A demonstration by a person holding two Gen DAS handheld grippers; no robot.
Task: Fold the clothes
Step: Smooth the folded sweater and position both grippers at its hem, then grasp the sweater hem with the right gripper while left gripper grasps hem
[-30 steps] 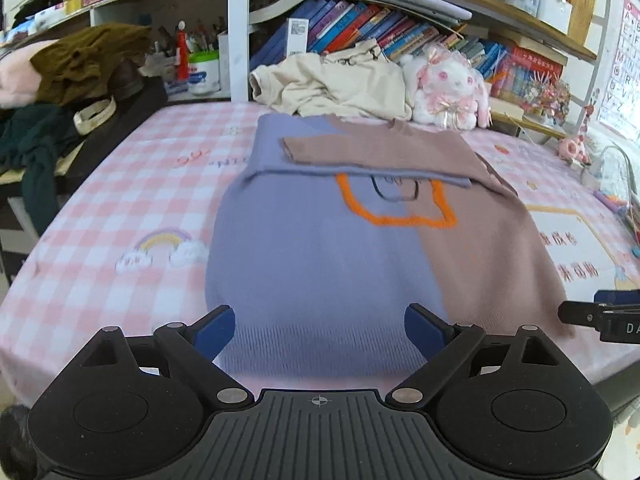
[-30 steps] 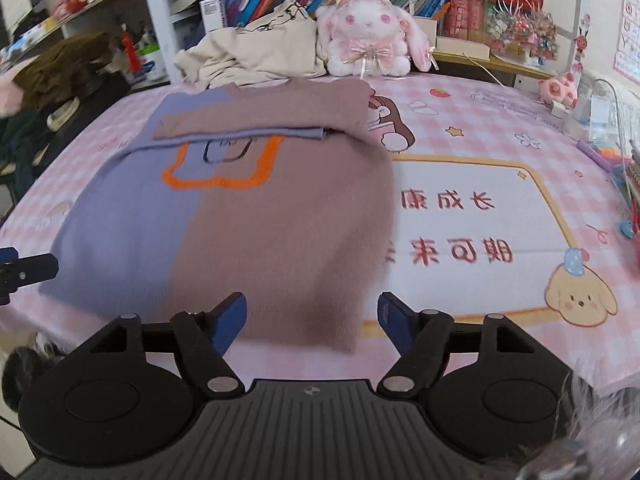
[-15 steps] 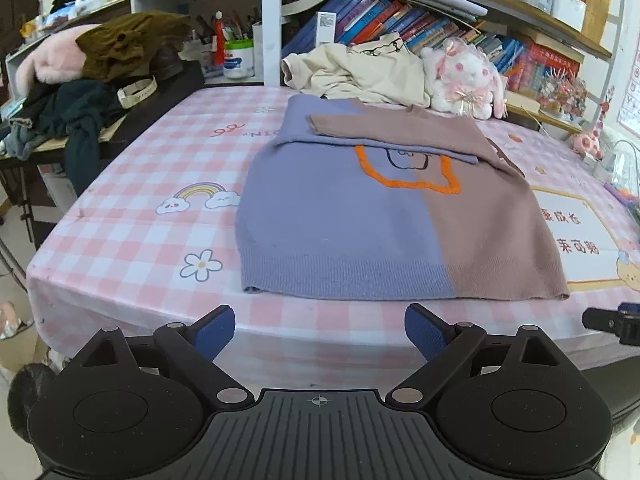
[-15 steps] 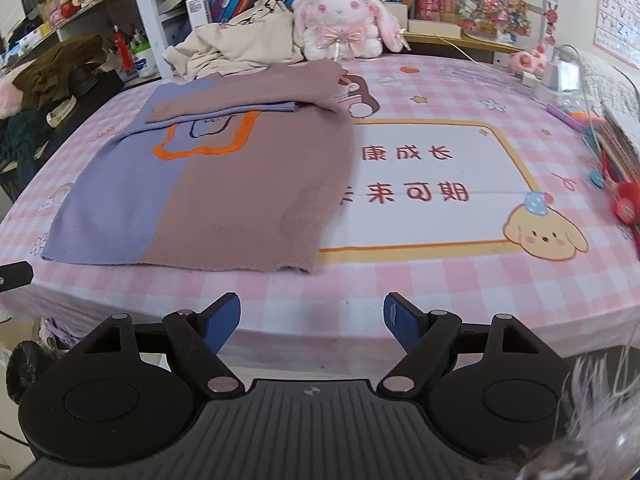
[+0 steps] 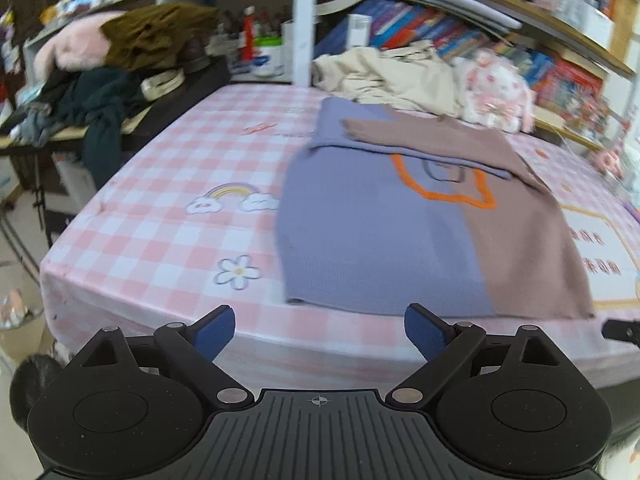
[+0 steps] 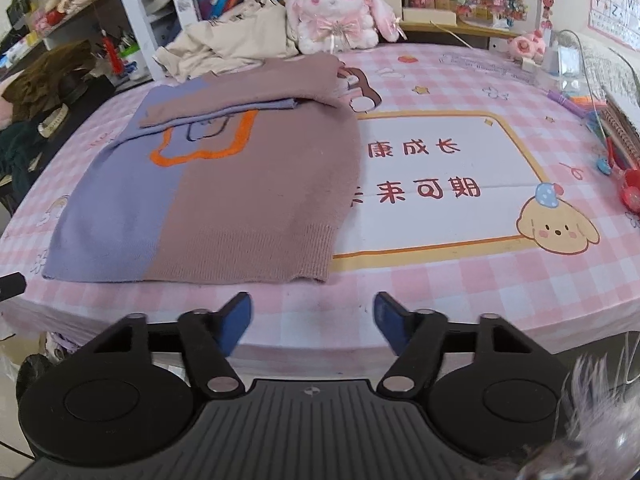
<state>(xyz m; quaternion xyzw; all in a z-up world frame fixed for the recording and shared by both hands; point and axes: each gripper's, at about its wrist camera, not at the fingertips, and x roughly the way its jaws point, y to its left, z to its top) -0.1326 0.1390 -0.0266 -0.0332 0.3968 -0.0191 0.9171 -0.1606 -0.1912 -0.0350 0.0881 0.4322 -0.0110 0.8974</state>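
The sweater [image 5: 420, 220] [image 6: 224, 184], half purple and half brown with an orange outline on its chest, lies flat on the pink checked desk [image 5: 160, 232] [image 6: 480, 288], sleeves folded across its top. It fills the centre right of the left view and the centre left of the right view. The left tool [image 5: 320, 330] and the right tool [image 6: 312, 320] both stand wide and empty at the lower frame edge, just short of the hem.

I see a pink checked cloth [image 6: 460, 280] with a puppy picture [image 6: 558, 228] at three o'clock. A bunny toy [image 6: 336, 12] sits at twelve, by a cream heap [image 6: 228, 44]. Books [image 5: 404, 28] stand behind.
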